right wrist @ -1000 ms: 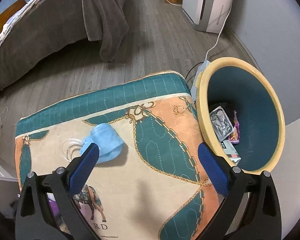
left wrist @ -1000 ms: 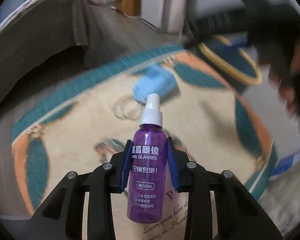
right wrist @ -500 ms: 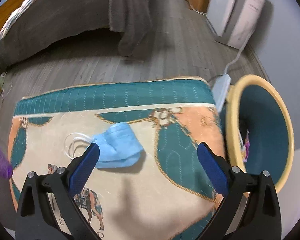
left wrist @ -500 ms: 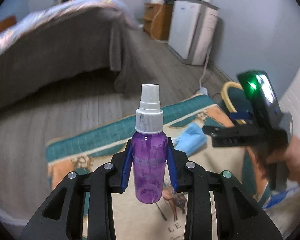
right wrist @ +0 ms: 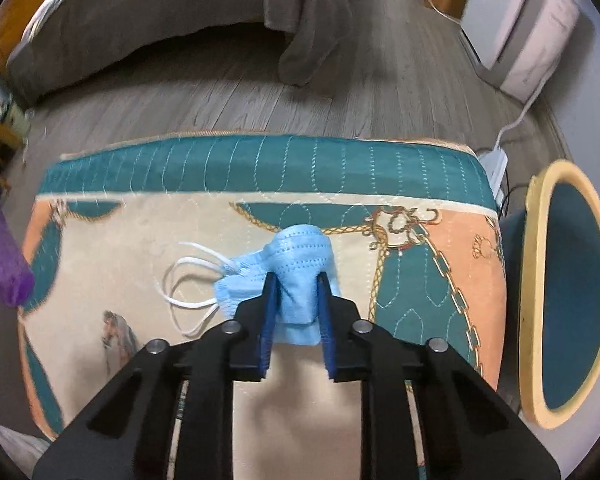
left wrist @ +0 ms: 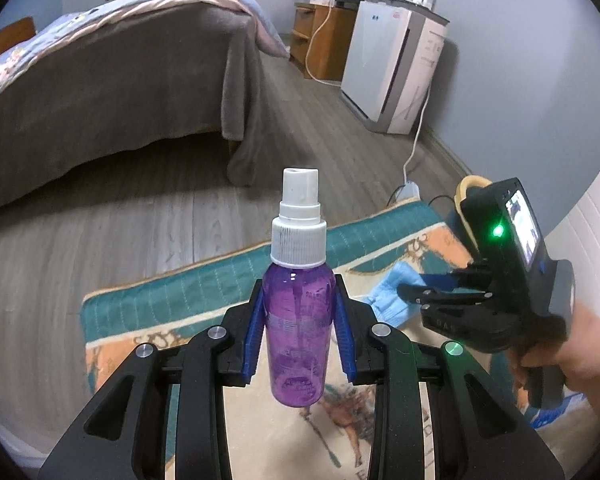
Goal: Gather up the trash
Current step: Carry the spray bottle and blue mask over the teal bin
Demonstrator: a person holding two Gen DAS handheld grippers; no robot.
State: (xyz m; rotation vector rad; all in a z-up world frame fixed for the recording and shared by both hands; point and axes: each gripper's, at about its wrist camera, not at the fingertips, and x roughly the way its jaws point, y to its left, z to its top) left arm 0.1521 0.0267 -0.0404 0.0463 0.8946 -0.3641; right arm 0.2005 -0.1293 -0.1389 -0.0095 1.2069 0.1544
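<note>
My left gripper point(left wrist: 299, 308) is shut on a purple spray bottle point(left wrist: 298, 320) with a white nozzle, held upright above the table. The bottle's base also shows at the left edge of the right wrist view point(right wrist: 4, 264). My right gripper point(right wrist: 298, 292) is shut on a blue face mask point(right wrist: 296, 264) that lies on the patterned tablecloth point(right wrist: 140, 240), its white ear loops point(right wrist: 192, 276) trailing left. In the left wrist view the right gripper point(left wrist: 424, 290) pinches the mask point(left wrist: 392, 296). A teal bin with a yellow rim point(right wrist: 536, 260) stands right of the table.
A bed with a grey blanket point(left wrist: 120, 72) lies across the wooden floor point(right wrist: 220, 92). A white appliance point(left wrist: 392, 68) and a wooden cabinet point(left wrist: 320, 32) stand against the far wall. A power strip and cable point(right wrist: 496, 160) lie beside the bin.
My right gripper came down onto the mask and closed on it. My left gripper lifted the bottle higher above the table and tilted up toward the room.
</note>
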